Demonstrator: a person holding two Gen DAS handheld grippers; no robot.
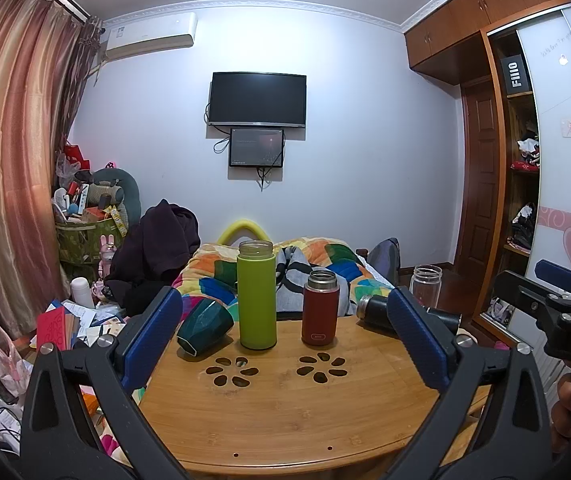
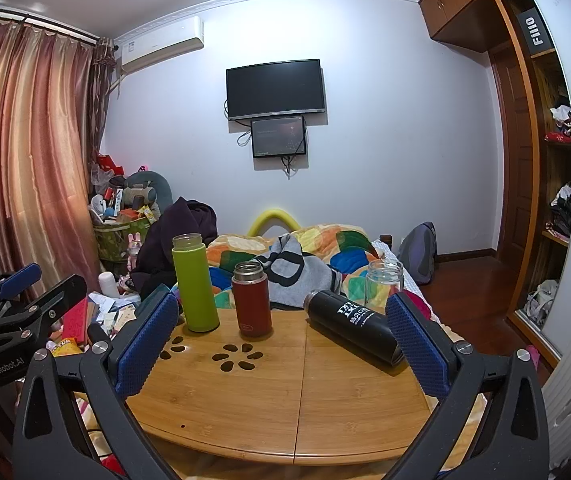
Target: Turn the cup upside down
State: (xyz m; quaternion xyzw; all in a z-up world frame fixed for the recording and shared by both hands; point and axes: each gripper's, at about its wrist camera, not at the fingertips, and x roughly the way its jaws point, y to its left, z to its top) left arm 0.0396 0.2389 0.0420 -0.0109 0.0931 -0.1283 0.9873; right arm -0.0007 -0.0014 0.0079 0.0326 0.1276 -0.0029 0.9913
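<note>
Bamboo table (image 1: pixel 285 412) is carrying a dark green faceted cup (image 1: pixel 204 326) lying sideways at far left, beside an upright lime bottle (image 1: pixel 257 296). Left gripper (image 1: pixel 285 344) and right gripper (image 2: pixel 281 344) are hovering wide open, gripping nothing.

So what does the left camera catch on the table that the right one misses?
Only the left view shows the dark green cup lying on its side. Only the right view shows the white print on the black bottle. Both show the green bottle, the red bottle, the glass jar and the wooden table, with each hand-held gripper open.
</note>
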